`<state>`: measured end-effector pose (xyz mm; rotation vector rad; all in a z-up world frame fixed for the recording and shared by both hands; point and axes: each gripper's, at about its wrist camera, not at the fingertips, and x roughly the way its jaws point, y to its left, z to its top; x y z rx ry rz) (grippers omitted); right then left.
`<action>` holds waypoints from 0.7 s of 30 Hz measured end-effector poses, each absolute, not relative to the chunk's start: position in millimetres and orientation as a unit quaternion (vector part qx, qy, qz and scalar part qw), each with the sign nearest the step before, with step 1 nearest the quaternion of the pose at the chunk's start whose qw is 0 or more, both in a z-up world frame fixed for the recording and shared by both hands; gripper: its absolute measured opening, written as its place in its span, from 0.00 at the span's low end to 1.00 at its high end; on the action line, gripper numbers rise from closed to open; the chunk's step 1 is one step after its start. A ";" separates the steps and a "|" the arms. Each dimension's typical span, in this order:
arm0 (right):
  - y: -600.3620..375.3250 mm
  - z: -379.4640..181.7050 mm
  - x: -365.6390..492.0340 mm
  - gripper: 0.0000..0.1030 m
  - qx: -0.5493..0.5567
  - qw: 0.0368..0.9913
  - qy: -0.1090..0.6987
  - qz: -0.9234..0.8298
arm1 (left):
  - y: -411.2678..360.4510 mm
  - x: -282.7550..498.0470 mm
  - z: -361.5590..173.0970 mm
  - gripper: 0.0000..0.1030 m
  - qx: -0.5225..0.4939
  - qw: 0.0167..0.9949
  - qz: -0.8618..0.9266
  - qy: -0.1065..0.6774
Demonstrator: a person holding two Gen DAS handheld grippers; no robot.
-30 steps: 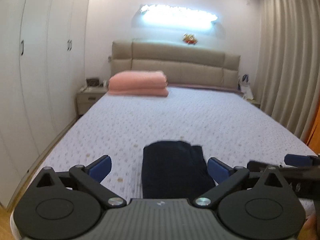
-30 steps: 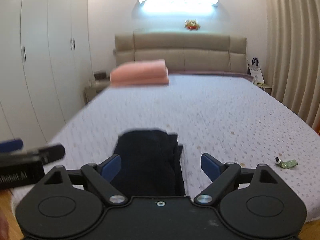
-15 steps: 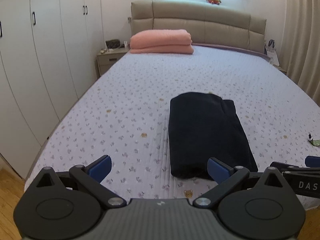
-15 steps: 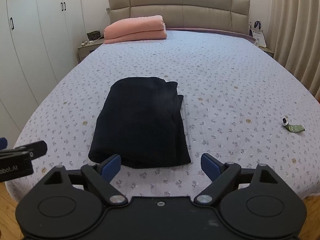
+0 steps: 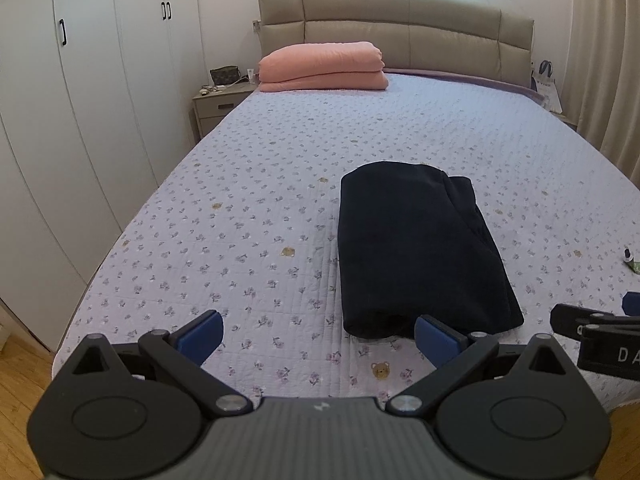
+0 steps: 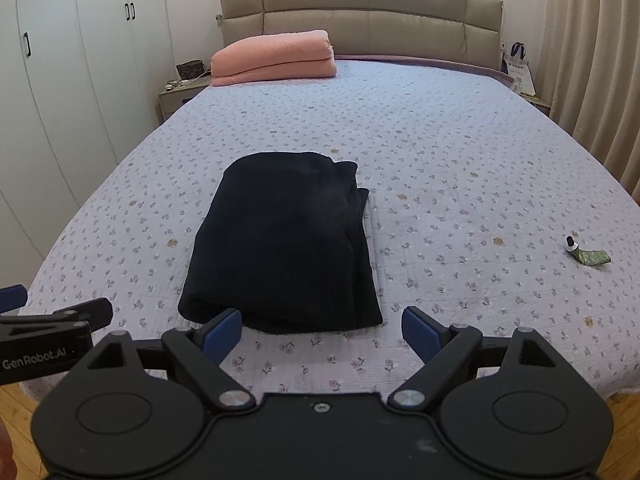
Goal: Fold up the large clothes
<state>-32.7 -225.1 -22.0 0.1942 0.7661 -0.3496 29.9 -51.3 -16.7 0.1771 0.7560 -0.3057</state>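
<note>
Bed (image 5: 280, 184): folded garment (image 6: 284, 240) ahead of grippers (both spread).

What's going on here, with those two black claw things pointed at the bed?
A person holds a two-finger gripper in each hand to fold clothes. The left gripper and right gripper are both open and hold nothing. They hover near the foot of the bed. A dark garment lies on it, folded into a compact rectangle. A folded pink blanket sits by the headboard.
</note>
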 end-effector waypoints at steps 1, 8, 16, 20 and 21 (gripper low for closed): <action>-225.4 -22.0 -33.2 1.00 0.095 0.908 0.371 -0.169 | -51.3 29.8 -16.9 1.00 0.086 0.914 -0.148 0.368; -225.7 -20.6 -34.6 1.00 0.093 0.909 0.370 -0.170 | -50.0 29.7 -16.2 1.00 0.088 0.913 -0.145 0.370; -224.2 -18.7 -35.0 1.00 0.093 0.909 0.367 -0.173 | -48.7 29.7 -15.9 1.00 0.088 0.913 -0.136 0.374; -224.1 -17.1 -36.0 1.00 0.093 0.910 0.366 -0.172 | -49.2 27.6 -14.5 1.00 0.090 0.914 -0.137 0.373; -223.7 -16.8 -36.0 1.00 0.093 0.910 0.365 -0.172 | -49.2 27.2 -14.1 1.00 0.090 0.914 -0.137 0.372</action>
